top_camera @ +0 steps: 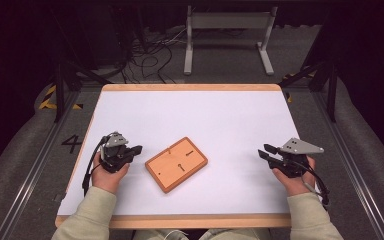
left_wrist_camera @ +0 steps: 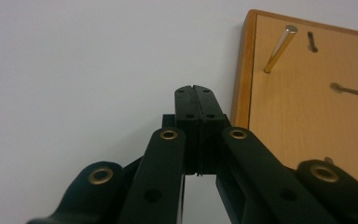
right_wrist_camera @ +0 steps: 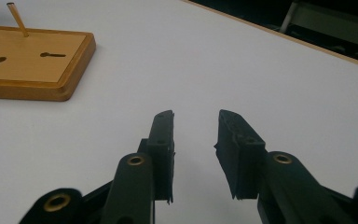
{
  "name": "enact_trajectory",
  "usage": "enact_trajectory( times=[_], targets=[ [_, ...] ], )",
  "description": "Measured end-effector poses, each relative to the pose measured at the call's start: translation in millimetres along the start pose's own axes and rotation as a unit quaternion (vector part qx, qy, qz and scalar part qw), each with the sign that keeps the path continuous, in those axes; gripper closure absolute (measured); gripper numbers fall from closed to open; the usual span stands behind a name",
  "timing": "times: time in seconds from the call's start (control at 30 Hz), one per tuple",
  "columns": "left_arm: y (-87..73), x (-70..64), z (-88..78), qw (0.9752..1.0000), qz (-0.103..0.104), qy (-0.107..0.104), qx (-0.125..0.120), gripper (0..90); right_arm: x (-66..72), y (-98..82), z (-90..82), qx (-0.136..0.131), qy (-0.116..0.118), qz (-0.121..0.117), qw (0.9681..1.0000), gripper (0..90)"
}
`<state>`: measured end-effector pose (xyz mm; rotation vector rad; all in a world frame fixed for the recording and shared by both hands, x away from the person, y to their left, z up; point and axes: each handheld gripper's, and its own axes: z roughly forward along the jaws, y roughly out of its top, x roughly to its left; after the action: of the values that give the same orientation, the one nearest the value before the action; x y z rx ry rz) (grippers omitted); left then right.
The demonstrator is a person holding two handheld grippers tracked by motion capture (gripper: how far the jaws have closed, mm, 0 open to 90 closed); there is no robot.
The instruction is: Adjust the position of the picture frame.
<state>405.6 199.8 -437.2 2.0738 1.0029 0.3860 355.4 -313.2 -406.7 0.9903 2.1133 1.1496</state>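
From the high view I see my left tool (top_camera: 136, 149) low on the white desk (top_camera: 190, 110), its tip aimed at the wooden board (top_camera: 176, 164), which lies just beyond that tip toward the middle of the desk. My right tool (top_camera: 263, 152) sits on the far side of the board, well apart from it, pointing back toward it. The board lies flat and turned at an angle, between the two tools.

In the left gripper view I find my left tool (left_wrist_camera: 196, 88) with its jaws pressed flat together and nothing between them. The board (left_wrist_camera: 303, 112) lies just to the right of the tip and ahead of it, not touching. A thin metal pin (left_wrist_camera: 280, 49) stands tilted out of the board's top, with two keyhole slots (left_wrist_camera: 349, 90) cut beside it.

In the right gripper view my right tool (right_wrist_camera: 196, 121) has its jaws standing apart over bare desk, gripping nothing. The board (right_wrist_camera: 32, 63) lies far ahead and to the left, with its pin (right_wrist_camera: 17, 19) leaning up from it.
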Motion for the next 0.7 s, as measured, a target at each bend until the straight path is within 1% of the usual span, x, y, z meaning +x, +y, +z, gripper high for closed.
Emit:
enact_trajectory(
  times=[0.03, 0.07, 0.13, 0.17, 0.2, 0.23, 0.3, 0.33, 0.4, 0.47, 0.5, 0.53, 0.57, 0.6, 0.7],
  targets=[
    [-0.3, 1.1, 2.3, 1.0, -0.001, 0.0, 0.009, 89.8, 0.1, -0.2, -0.4, 0.0, -0.002, -0.001, 1.0, 66.0],
    [-1.1, 3.1, 6.4, 0.9997, -0.008, -0.009, 0.021, 89.9, 0.1, -0.3, -0.7, 0.001, -0.003, -0.001, 1.0, 65.7],
    [-2.3, 4.6, 12.2, 0.9987, -0.016, -0.021, 0.043, 89.9, -0.1, -1.0, -1.1, 0.003, -0.003, 0.0, 1.0, 64.5],
    [-2.7, 5.2, 14.7, 0.9981, -0.011, -0.029, 0.054, 89.8, -0.1, -1.3, -1.0, 0.004, -0.002, 0.001, 1.0, 64.3],
    [-3.3, 4.0, 16.7, 0.9977, -0.013, -0.033, 0.058, 89.9, 0.0, -1.4, -0.8, 0.005, -0.002, 0.002, 1.0, 64.0],
    [-3.2, 2.9, 18.9, 0.9967, -0.009, -0.041, 0.069, 89.8, 0.0, -1.5, -0.7, 0.006, -0.002, 0.002, 1.0, 63.9],
    [-3.2, 0.5, 23.2, 0.995, -0.003, -0.055, 0.083, 89.9, 0.4, -1.2, -0.8, 0.006, -0.002, 0.001, 1.0, 63.8],
    [-2.9, -1.9, 24.8, 0.9945, 0.007, -0.056, 0.089, 89.9, 0.7, -1.1, -0.8, 0.006, -0.001, 0.001, 1.0, 63.7],
    [-2.5, -2.3, 24.7, 0.9945, 0.006, -0.055, 0.089, 89.9, 1.2, -0.9, -0.7, 0.005, 0.001, 0.0, 1.0, 63.4],
    [-3.6, -1.1, 24.1, 0.9942, 0.001, -0.061, 0.088, 90.0, 1.6, -0.8, -0.5, 0.005, 0.002, 0.001, 1.0, 63.2],
    [-3.6, -1.1, 24.1, 0.9942, 0.001, -0.061, 0.088, 90.0, 1.6, -0.8, -0.5, 0.005, 0.002, 0.001, 1.0, 63.2],
    [-4.3, -2.3, 23.0, 0.9936, 0.0, -0.068, 0.09, 90.0, 2.1, -0.6, -0.1, 0.006, 0.004, 0.001, 1.0, 63.0],
    [-4.3, -2.3, 23.0, 0.9936, 0.0, -0.068, 0.09, 90.0, 2.1, -0.6, -0.1, 0.006, 0.004, 0.001, 1.0, 63.0],
    [-4.5, -4.1, 22.2, 0.993, 0.005, -0.073, 0.093, 90.0, 2.3, -0.5, -0.1, 0.006, 0.005, 0.001, 1.0, 63.0],
    [-4.4, -8.2, 20.1, 0.9897, 0.015, -0.094, 0.107, 90.0, 2.9, -0.1, 0.4, 0.006, 0.009, 0.001, 0.9999, 62.8]
  ],
)
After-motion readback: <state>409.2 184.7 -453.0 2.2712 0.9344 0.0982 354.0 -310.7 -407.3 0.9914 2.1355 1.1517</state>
